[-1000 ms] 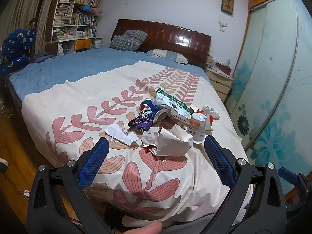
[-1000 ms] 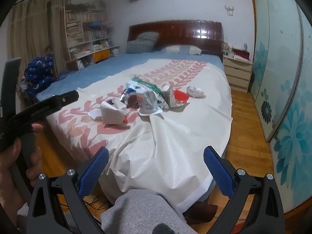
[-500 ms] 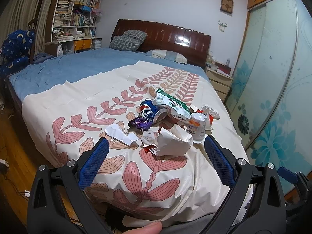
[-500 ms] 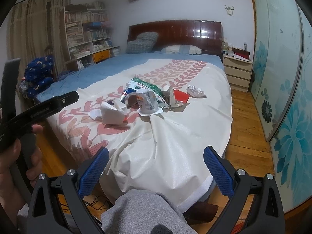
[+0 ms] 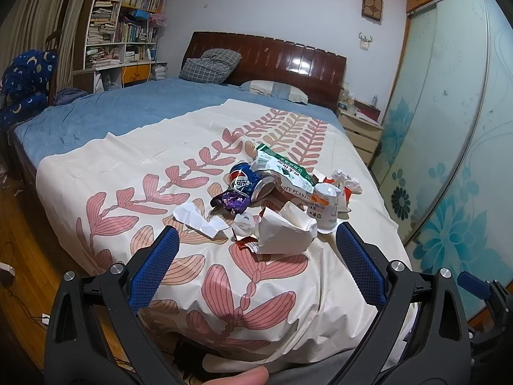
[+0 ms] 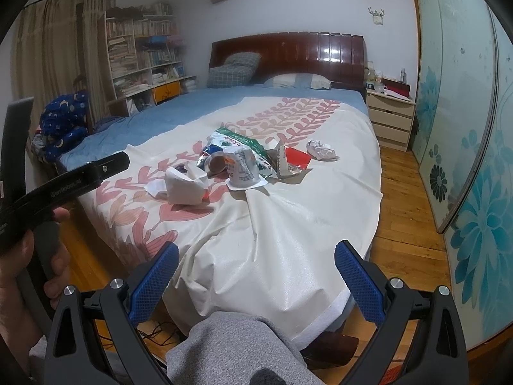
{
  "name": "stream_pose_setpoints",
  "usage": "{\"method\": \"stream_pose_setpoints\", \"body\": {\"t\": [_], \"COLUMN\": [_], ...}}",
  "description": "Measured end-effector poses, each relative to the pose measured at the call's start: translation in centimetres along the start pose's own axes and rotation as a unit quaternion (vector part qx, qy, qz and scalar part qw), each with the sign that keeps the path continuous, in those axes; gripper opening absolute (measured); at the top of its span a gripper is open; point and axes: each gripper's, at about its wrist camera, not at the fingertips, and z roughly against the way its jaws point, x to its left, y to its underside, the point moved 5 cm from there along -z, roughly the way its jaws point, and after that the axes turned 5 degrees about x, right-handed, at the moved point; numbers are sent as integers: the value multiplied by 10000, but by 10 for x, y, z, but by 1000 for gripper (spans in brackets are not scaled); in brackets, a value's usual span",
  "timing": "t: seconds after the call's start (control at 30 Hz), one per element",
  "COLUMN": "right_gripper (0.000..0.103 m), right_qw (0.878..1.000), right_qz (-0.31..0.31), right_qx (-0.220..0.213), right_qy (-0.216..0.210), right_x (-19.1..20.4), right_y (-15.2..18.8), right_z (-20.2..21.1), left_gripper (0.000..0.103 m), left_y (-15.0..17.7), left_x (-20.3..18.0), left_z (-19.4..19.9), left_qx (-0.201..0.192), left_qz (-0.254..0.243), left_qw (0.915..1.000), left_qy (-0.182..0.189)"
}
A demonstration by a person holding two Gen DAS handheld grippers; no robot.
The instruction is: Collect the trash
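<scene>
A pile of trash lies on the leaf-patterned cloth (image 5: 134,160) over the bed's foot. It holds a crumpled white paper bag (image 5: 283,229), a blue soda can (image 5: 245,181), a purple wrapper (image 5: 231,199), a white cup (image 5: 323,205), a green-white plastic bag (image 5: 282,170) and a torn paper strip (image 5: 198,219). My left gripper (image 5: 256,253) is open and empty, just short of the paper bag. My right gripper (image 6: 256,269) is open and empty over the cloth's near edge, farther from the pile, which also shows the paper bag (image 6: 186,186), the cup (image 6: 243,170) and a paper ball (image 6: 320,150).
A nightstand (image 6: 389,118) stands right of the bed, beside sliding wardrobe doors (image 6: 465,128). A bookshelf (image 5: 121,29) and a blue starred bundle (image 5: 25,86) are at left. Wooden floor (image 6: 407,218) runs along the bed's right side. My grey-clad knee (image 6: 234,349) is below the right gripper.
Both views have shifted only slightly; the right gripper has edged a little closer to the bed. Both grippers stay open and nothing in the pile has moved.
</scene>
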Motion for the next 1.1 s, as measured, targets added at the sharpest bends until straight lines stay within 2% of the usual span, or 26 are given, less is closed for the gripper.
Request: {"method": "stream_pose_setpoints", "body": {"t": [0.37, 0.57, 0.67, 0.73, 0.87, 0.93, 0.97, 1.1], "right_gripper": [96, 96, 96, 94, 93, 92, 87, 85], "right_qw": [10000, 9993, 9974, 9963, 9981, 9989, 9985, 9968], "right_qz": [17, -61, -190, -187, 50, 44, 15, 5], "right_qx": [2, 95, 207, 216, 71, 158, 231, 519], "right_qy": [-33, -360, -665, -806, -612, -444, -499, -613], "right_x": [1, -1, -1, 1, 3, 0, 0, 3], "right_y": [0, -4, -15, -31, -71, -90, -99, -121], "right_z": [-2, -8, -21, -35, -69, -98, -114, -168], "left_gripper": [97, 97, 97, 97, 97, 97, 97, 97], "left_y": [2, 4, 4, 5, 5, 6, 6, 7], "left_x": [5, 8, 9, 10, 13, 13, 13, 10], "left_z": [1, 2, 2, 0, -4, -6, -7, -17], "left_qx": [18, 45, 73, 106, 198, 237, 255, 371], "left_qz": [57, 65, 101, 138, 226, 251, 251, 255], "left_qw": [10000, 10000, 9999, 9998, 9995, 9994, 9994, 9990], "left_qy": [-14, -59, -54, -60, -38, -8, 3, 65]}}
